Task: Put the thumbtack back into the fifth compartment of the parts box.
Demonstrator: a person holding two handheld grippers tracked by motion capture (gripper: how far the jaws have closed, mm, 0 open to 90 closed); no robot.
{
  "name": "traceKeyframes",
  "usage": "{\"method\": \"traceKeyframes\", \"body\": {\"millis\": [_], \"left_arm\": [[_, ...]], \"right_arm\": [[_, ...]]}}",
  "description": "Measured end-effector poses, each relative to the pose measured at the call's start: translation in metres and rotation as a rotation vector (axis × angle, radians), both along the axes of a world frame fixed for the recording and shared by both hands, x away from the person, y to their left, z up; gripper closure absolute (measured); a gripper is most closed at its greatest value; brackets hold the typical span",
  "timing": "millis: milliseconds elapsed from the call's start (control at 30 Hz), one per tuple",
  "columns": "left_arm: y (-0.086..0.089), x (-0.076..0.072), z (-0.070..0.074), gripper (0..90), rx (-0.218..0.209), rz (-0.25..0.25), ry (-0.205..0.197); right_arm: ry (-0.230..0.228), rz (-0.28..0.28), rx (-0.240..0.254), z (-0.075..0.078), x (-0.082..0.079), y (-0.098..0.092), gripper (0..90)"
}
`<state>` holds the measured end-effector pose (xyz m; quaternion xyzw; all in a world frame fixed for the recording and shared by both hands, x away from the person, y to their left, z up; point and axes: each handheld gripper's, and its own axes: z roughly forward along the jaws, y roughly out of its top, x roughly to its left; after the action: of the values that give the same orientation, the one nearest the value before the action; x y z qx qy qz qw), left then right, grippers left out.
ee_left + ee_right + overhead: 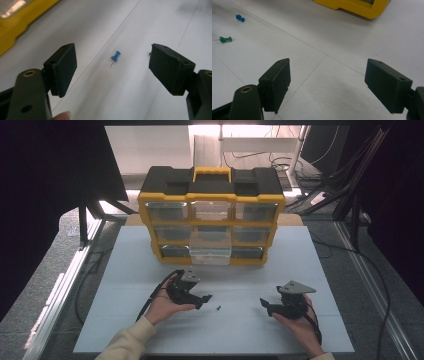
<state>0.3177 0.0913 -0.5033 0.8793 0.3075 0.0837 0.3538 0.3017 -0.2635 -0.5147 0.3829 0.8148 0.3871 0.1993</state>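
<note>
**Left gripper over two pushpins**

Toward the near edge of the white tabletop (150, 270), the left gripper (112, 66) holds its black jaws wide apart, empty, above a small blue plastic pushpin (115, 56). A green plastic pushpin (225, 39) lies just beside it. The right gripper (327, 82) gapes empty. Near the far edge stands a yellow-and-black drawer organiser (212, 200).

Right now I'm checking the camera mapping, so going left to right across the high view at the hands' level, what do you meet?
Left gripper → small pushpins lying on the white table → right gripper.
</note>
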Motion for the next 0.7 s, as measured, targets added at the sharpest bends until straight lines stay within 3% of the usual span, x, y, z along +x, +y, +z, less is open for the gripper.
{"method": "traceKeyframes", "body": {"millis": [200,700], "left_arm": [[-0.014,0.007,-0.009,23.9,0.026,-0.027,0.020],[-0.027,0.019,-0.022,33.9,0.075,-0.056,0.036]], "right_arm": [[0.000,0.000,-0.001,0.000,0.000,0.000,21.4],[0.002,0.000,-0.003,0.000,0.000,0.000,21.4]]}}
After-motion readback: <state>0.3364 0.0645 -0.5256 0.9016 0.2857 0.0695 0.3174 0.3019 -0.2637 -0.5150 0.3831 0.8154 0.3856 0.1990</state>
